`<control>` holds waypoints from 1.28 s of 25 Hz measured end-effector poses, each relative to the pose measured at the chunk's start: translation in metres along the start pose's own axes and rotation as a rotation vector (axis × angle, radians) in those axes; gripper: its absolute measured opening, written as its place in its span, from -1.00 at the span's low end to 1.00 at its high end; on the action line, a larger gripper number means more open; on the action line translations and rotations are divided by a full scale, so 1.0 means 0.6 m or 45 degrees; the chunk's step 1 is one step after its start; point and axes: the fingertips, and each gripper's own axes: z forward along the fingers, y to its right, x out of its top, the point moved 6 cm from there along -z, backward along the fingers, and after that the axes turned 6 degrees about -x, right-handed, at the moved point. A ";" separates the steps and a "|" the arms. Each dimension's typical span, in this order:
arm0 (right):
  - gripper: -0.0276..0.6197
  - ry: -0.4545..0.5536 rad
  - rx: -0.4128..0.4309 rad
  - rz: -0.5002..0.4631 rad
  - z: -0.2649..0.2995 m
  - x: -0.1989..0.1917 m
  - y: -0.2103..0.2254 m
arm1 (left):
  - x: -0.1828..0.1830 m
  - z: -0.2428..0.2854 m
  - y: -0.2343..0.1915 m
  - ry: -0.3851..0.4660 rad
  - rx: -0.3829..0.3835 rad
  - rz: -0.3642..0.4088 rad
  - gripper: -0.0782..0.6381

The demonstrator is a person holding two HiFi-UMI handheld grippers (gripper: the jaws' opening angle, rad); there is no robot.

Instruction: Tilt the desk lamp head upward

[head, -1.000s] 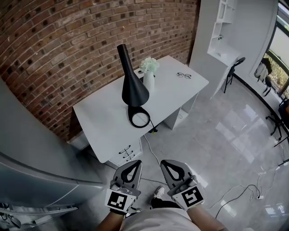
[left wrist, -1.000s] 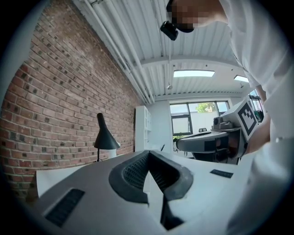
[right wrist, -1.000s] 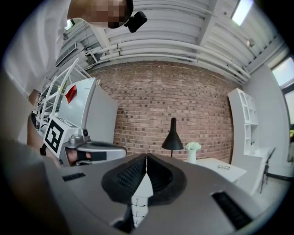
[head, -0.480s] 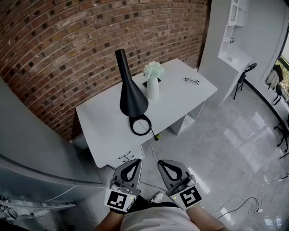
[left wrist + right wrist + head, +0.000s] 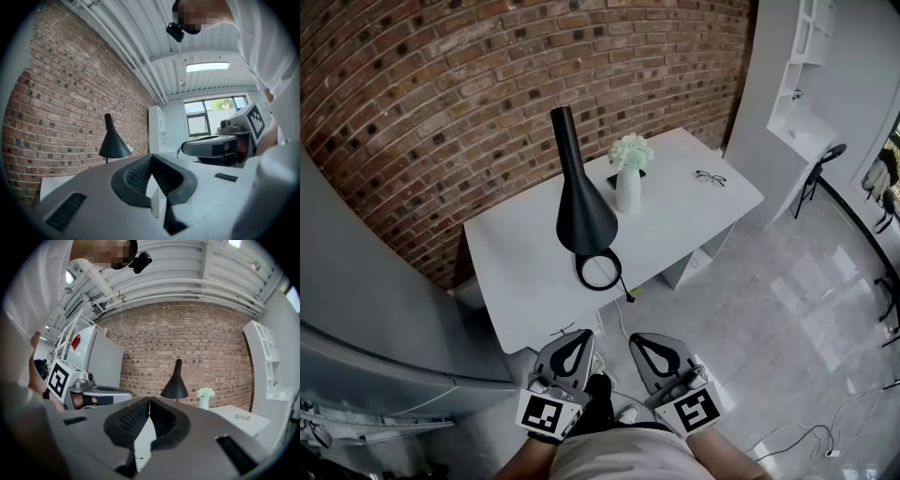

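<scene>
A black desk lamp [image 5: 579, 208] with a tall cone head stands on a white desk [image 5: 520, 281], its head pointing down over a ring base [image 5: 600, 272]. The lamp also shows far off in the left gripper view [image 5: 114, 143] and the right gripper view [image 5: 175, 383]. My left gripper [image 5: 578, 337] and right gripper [image 5: 643, 339] hang side by side, low in front of me, well short of the desk. Both are shut, jaws meeting at the tips with nothing between them [image 5: 151, 157] [image 5: 149, 401].
A white vase of flowers [image 5: 628, 178] and a pair of glasses [image 5: 709, 176] sit on the desk behind the lamp. A brick wall runs behind. A grey cabinet [image 5: 366, 319] stands at the left, a white shelf unit [image 5: 806, 84] and a chair [image 5: 821, 161] at the right.
The view has closed in on the desk: lamp and desk have shifted right and nearer. Both grippers stay shut, held low side by side.
</scene>
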 end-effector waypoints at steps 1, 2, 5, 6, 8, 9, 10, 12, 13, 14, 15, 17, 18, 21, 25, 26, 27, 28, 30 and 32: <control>-0.86 0.004 -0.003 0.000 0.006 0.001 0.004 | -0.002 0.006 -0.007 0.005 -0.001 0.002 -0.76; -0.86 0.006 -0.008 0.000 0.012 0.001 0.008 | -0.004 0.012 -0.015 0.007 -0.002 0.003 -0.76; -0.86 0.008 -0.030 -0.010 0.037 -0.007 0.026 | -0.015 0.037 -0.043 0.014 -0.009 0.000 -0.76; -0.86 0.007 -0.038 -0.018 0.048 -0.011 0.033 | -0.020 0.048 -0.052 0.014 -0.018 0.003 -0.76; -0.86 0.002 -0.052 -0.025 0.066 -0.014 0.048 | -0.025 0.068 -0.067 0.002 -0.043 0.010 -0.76; -0.86 -0.001 -0.055 -0.026 0.074 -0.013 0.055 | -0.024 0.079 -0.074 -0.002 -0.054 0.018 -0.76; -0.86 -0.002 -0.057 -0.028 0.083 -0.010 0.062 | -0.020 0.089 -0.081 0.002 -0.058 0.026 -0.76; -0.86 0.002 -0.060 -0.032 0.100 -0.005 0.073 | -0.019 0.103 -0.097 0.016 -0.053 0.030 -0.76; -0.86 0.000 -0.062 -0.032 0.107 -0.005 0.077 | -0.023 0.108 -0.103 0.016 -0.050 0.026 -0.76; -0.86 -0.002 -0.062 -0.032 0.114 -0.005 0.081 | -0.027 0.113 -0.108 0.010 -0.049 0.022 -0.76; -0.86 -0.005 -0.059 -0.033 0.120 -0.006 0.084 | -0.030 0.118 -0.112 0.005 -0.050 0.021 -0.76; -0.86 -0.012 -0.051 -0.033 0.130 -0.007 0.091 | -0.031 0.127 -0.116 0.001 -0.051 0.030 -0.76; -0.86 -0.014 -0.049 -0.030 0.134 -0.008 0.094 | -0.031 0.130 -0.117 0.001 -0.051 0.037 -0.76; -0.86 -0.014 -0.046 -0.025 0.147 -0.010 0.099 | -0.034 0.138 -0.121 0.001 -0.050 0.045 -0.76; -0.86 -0.027 -0.037 -0.022 0.161 -0.012 0.106 | -0.039 0.144 -0.129 -0.016 -0.036 0.052 -0.76; -0.86 -0.031 -0.039 -0.020 0.163 -0.014 0.108 | -0.041 0.146 -0.132 -0.015 -0.032 0.050 -0.76; -0.86 -0.034 -0.041 -0.019 0.165 -0.016 0.110 | -0.044 0.148 -0.135 -0.015 -0.028 0.043 -0.76; -0.86 -0.038 -0.043 -0.021 0.167 -0.017 0.112 | -0.046 0.149 -0.139 -0.016 -0.024 0.034 -0.76; -0.86 -0.046 -0.046 -0.026 0.170 -0.020 0.116 | -0.054 0.153 -0.145 -0.024 -0.025 0.018 -0.76; -0.86 -0.052 -0.045 -0.032 0.171 -0.020 0.117 | -0.063 0.159 -0.148 -0.033 -0.032 0.011 -0.76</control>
